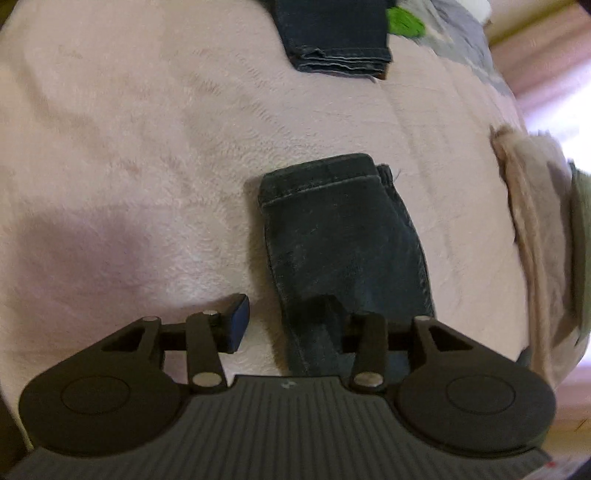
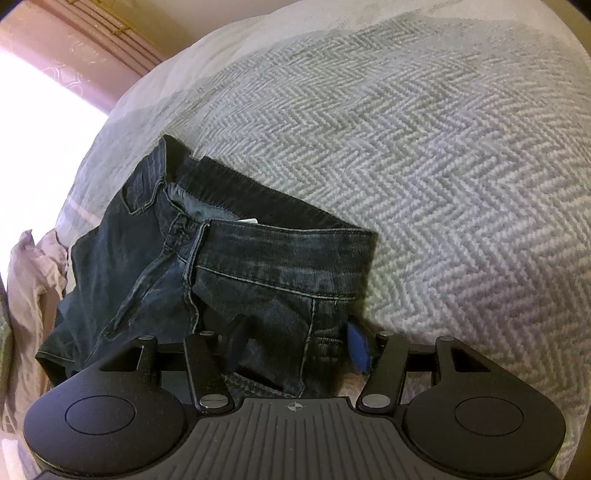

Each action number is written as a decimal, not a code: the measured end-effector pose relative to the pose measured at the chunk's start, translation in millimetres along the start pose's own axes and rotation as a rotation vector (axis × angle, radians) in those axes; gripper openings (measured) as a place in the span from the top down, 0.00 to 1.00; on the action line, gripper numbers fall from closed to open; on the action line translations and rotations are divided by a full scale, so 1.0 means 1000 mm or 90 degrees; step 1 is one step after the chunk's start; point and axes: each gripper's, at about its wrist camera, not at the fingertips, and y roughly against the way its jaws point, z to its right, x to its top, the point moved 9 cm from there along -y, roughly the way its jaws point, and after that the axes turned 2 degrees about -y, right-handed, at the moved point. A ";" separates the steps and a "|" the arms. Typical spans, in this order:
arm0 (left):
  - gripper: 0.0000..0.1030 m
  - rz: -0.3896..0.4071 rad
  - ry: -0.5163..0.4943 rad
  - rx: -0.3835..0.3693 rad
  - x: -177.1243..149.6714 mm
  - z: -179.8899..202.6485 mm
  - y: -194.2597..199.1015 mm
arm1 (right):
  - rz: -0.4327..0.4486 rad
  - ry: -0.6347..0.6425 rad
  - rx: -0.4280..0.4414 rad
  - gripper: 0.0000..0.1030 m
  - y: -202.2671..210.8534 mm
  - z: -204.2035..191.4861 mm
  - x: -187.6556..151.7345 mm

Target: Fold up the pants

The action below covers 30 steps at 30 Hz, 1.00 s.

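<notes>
The dark blue jeans lie on a bed. In the left wrist view one leg stretches away from me over a pink fleece blanket, its hem at the far end. My left gripper is open, straddling the leg's left edge, with the blue pad on the blanket side. In the right wrist view the waistband and open fly face me. My right gripper is open, with denim from below the waistband between its fingers.
A second folded denim piece lies at the far end of the pink blanket, beside something green. Beige cloth hangs at the right. A grey herringbone blanket spreads behind the waistband. Crumpled pink cloth sits left.
</notes>
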 end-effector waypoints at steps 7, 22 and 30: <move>0.97 0.106 -0.119 0.018 0.042 0.044 0.016 | 0.018 0.023 0.023 0.91 0.014 -0.009 0.014; 0.86 0.045 -0.361 0.209 -0.010 0.001 0.011 | -0.010 0.086 -0.053 0.89 0.065 0.033 0.036; 0.83 0.060 -0.428 0.175 -0.031 0.044 0.066 | 0.067 0.106 -0.183 0.66 0.095 0.031 0.050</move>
